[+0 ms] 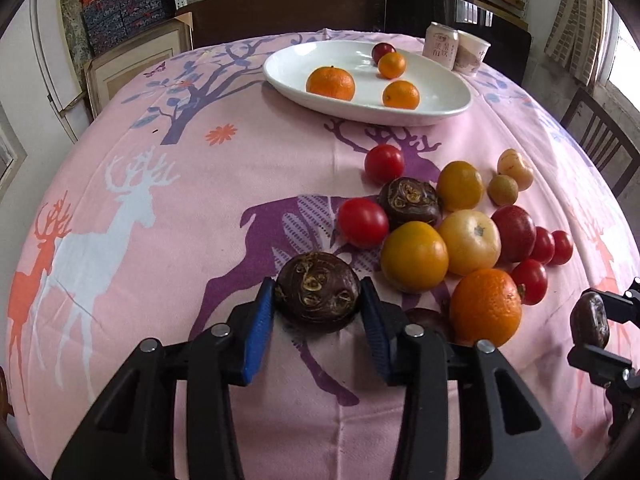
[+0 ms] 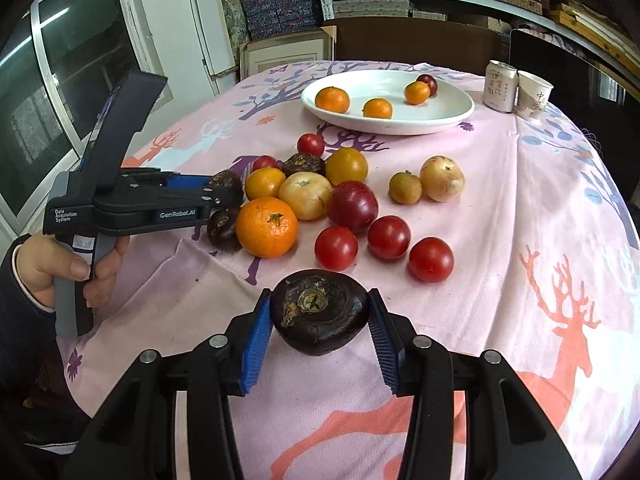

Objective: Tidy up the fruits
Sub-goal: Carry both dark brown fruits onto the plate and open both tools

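Note:
My left gripper (image 1: 318, 312) is shut on a dark water chestnut (image 1: 318, 292) just above the pink cloth, left of the fruit pile. It also shows in the right wrist view (image 2: 228, 188). My right gripper (image 2: 320, 320) is shut on another dark water chestnut (image 2: 320, 312), in front of the pile. It shows at the right edge of the left wrist view (image 1: 590, 320). The pile holds a big orange (image 2: 267, 227), red tomatoes (image 2: 336, 248), yellow fruits (image 2: 305, 195) and more chestnuts (image 2: 222, 229). A white plate (image 2: 440, 114) at the back holds three oranges and a dark plum.
A drink can (image 2: 499, 87) and a paper cup (image 2: 534, 94) stand right of the plate. Dark chairs stand behind the table and at its right (image 1: 600, 140). Shelves with boxes fill the back wall.

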The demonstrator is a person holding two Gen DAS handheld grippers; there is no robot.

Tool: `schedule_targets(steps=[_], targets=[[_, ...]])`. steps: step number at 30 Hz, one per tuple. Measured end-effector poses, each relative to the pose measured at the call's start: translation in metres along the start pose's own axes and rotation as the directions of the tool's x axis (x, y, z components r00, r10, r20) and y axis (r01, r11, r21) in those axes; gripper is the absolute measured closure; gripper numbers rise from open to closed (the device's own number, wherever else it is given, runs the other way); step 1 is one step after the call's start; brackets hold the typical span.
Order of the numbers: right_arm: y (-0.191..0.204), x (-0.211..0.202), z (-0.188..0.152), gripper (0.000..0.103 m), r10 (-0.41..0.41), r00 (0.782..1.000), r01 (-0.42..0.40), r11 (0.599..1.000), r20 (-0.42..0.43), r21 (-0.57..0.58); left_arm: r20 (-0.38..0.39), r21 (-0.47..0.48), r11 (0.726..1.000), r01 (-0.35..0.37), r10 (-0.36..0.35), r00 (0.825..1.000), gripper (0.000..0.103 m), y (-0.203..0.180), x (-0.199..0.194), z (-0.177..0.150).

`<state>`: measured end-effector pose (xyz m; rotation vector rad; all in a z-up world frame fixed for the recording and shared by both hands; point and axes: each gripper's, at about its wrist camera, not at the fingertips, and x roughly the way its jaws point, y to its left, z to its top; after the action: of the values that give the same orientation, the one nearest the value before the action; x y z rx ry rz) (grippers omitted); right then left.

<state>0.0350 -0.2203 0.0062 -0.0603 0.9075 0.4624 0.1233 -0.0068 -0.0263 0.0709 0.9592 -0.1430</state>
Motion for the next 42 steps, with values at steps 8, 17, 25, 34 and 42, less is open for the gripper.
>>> schedule_targets(steps=[8, 17, 25, 34, 42], targets=[[-0.032, -0.065, 0.027, 0.056, -0.123, 0.96, 0.109, 0.992, 0.25, 0.07, 0.195, -0.003, 1.0, 0.004, -0.003, 0.981, 0.061, 0.006, -0.077, 0.034], [-0.062, -0.085, 0.093, 0.056, -0.159, 0.876, 0.118, 0.986, 0.455, 0.118, 0.326, 0.04, 0.999, -0.006, -0.008, 0.945, 0.061, -0.015, -0.108, 0.105], [-0.082, 0.003, 0.149, 0.056, -0.137, 0.94, 0.107, 0.988, 0.312, 0.109, 0.206, 0.039, 0.999, 0.03, -0.037, 0.978, 0.061, -0.02, -0.018, 0.16], [-0.105, 0.103, 0.176, 0.055, -0.145, 0.983, 0.135, 0.987, 0.117, 0.092, 0.079, 0.002, 1.0, 0.019, -0.019, 0.997, 0.061, -0.004, 0.085, 0.193], [-0.103, 0.135, 0.182, 0.047, -0.167, 0.986, 0.166, 0.985, 0.025, 0.048, 0.046, -0.039, 0.999, 0.016, -0.014, 0.999, 0.032, 0.002, 0.111, 0.202]])
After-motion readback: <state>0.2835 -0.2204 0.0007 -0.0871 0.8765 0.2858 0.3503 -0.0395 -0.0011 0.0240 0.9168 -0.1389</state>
